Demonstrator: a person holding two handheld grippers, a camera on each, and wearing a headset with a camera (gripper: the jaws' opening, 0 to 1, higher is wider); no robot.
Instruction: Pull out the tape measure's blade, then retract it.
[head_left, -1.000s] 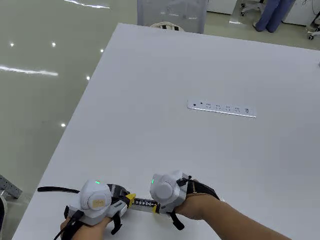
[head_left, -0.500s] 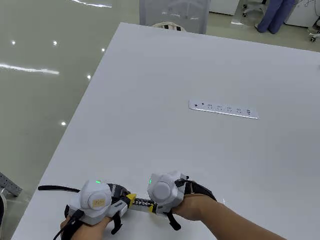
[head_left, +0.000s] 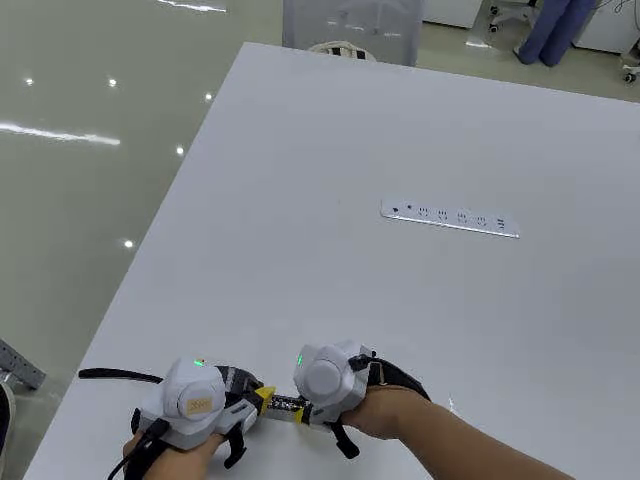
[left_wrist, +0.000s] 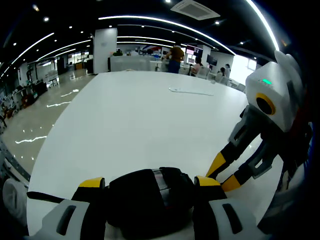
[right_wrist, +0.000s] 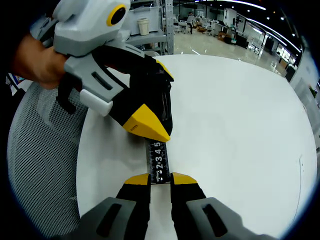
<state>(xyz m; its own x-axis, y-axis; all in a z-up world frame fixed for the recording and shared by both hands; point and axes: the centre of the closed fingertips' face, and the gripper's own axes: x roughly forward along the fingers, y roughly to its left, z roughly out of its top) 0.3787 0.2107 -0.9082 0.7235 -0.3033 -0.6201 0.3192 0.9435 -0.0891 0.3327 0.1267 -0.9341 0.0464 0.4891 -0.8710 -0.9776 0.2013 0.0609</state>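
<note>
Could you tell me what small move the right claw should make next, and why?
Probably ease the right claw a little closer to the case, letting the blade feed in. The left claw grips the case, only a short marked stretch is out, and the gap has narrowed over the last second.

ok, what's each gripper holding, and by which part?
Left gripper clamps the tape measure by its black case; right gripper pinches the pulled-out blade between its tips.
</note>
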